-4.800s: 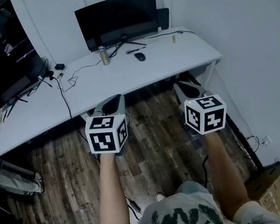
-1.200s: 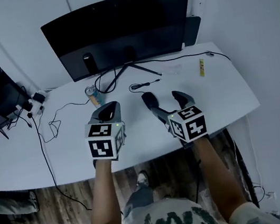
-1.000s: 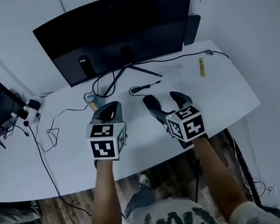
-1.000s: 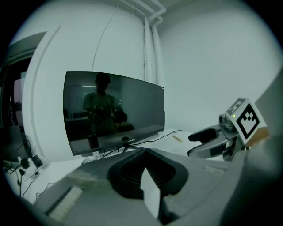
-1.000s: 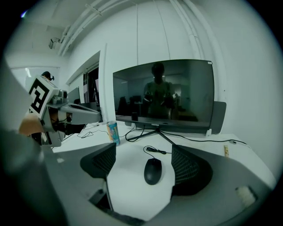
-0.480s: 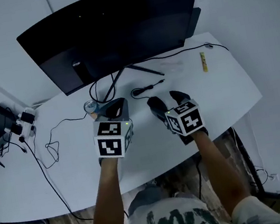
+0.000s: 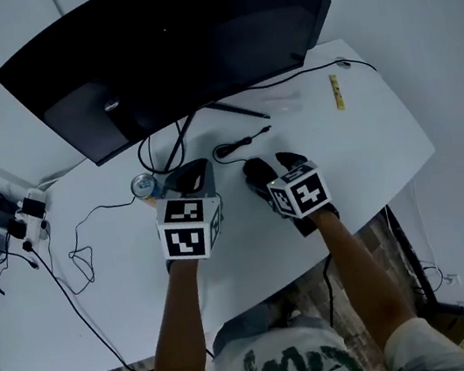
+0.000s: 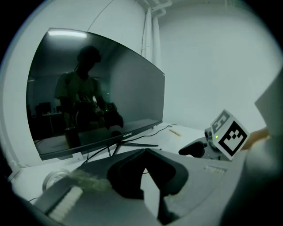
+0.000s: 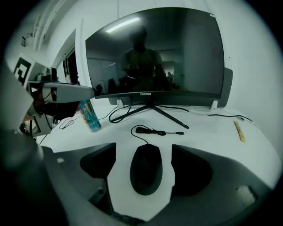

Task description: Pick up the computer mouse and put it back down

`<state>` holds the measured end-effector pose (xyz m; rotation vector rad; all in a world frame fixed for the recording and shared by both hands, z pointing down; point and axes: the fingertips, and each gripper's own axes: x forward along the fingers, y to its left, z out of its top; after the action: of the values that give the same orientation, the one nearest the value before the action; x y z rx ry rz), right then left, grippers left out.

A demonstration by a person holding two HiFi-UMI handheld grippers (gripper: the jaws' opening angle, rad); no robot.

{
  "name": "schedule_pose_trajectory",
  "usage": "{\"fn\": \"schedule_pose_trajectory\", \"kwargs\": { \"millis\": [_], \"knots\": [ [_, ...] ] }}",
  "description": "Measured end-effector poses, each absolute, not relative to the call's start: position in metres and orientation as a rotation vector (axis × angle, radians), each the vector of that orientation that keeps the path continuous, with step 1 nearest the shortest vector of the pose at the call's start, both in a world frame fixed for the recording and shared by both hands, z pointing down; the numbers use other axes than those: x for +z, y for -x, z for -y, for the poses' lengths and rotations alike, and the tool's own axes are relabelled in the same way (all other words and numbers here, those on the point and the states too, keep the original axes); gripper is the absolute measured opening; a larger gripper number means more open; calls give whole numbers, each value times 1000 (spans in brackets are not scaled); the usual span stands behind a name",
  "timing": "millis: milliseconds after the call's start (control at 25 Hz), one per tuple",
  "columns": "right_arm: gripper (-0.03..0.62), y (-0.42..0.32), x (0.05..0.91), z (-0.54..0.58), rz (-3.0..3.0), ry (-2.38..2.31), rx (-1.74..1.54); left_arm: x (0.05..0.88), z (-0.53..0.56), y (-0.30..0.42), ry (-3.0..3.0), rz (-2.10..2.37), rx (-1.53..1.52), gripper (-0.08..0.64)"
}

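A black wired computer mouse (image 9: 146,169) lies flat on the white desk (image 7: 368,147), its cable running to a small coil (image 9: 146,130). My right gripper (image 9: 143,154) is open and straddles the mouse, one finger on each side with a strip of desk showing between each finger and the mouse. In the head view the right gripper (image 7: 271,166) covers most of the mouse. My left gripper (image 7: 190,174) hovers over the desk to the left, beside a drink can (image 7: 142,185). In the left gripper view its jaws (image 8: 145,154) meet at the tips with nothing between them.
A large curved monitor (image 7: 179,38) on a splayed stand (image 9: 152,108) fills the back of the desk. The can (image 9: 90,115) stands left of the mouse. A thin yellow stick (image 7: 336,91) lies at the right. Cables and a power strip (image 7: 28,212) lie at the left.
Some seconds ago both grippers hung over the wooden floor, away from the desk. They have since moved over the desk, and the right gripper has slid forward around the mouse.
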<state>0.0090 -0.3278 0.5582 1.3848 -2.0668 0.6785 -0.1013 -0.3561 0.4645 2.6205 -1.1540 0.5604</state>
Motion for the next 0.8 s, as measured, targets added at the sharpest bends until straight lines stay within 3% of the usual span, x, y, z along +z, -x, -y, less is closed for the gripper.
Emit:
{"fn": "schedule_pose_trajectory", "kwargs": {
  "millis": [800],
  "knots": [
    [379, -9, 626, 340, 1869, -1294, 772, 496, 374, 101, -2617, 1084, 593, 2]
  ]
}}
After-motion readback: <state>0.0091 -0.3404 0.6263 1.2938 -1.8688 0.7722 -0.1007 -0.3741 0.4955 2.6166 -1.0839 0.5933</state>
